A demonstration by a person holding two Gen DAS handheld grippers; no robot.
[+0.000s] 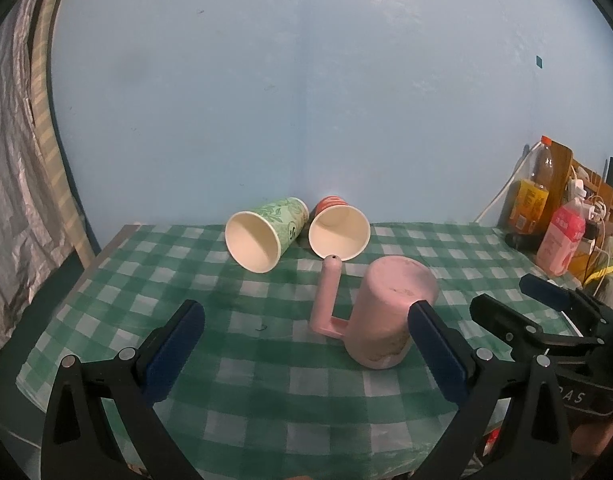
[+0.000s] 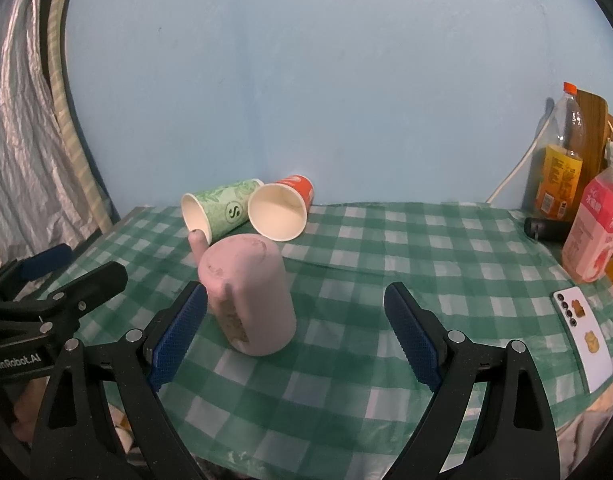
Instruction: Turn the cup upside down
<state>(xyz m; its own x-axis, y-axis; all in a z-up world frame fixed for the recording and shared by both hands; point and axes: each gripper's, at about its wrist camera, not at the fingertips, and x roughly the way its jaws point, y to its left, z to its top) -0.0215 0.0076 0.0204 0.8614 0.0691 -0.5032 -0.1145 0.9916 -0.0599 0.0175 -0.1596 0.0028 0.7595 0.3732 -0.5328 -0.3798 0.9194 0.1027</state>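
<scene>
A pink plastic cup (image 1: pixel 390 312) with a long handle (image 1: pixel 326 300) stands upside down on the green checked tablecloth (image 1: pixel 266 380), its base upward. It also shows in the right wrist view (image 2: pixel 250 300). My left gripper (image 1: pixel 306 352) is open and empty, its right pad close beside the cup. My right gripper (image 2: pixel 298 336) is open and empty, with the cup between its fingers near the left pad. A green paper cup (image 1: pixel 262 236) and a red paper cup (image 1: pixel 338 232) lie on their sides at the back, mouths toward me.
Bottles (image 2: pixel 558 168) and a pink carton (image 2: pixel 594 232) stand at the right edge by a wooden board. A white phone (image 2: pixel 582 336) lies on the cloth at the right. The blue wall is behind, a curtain at the left.
</scene>
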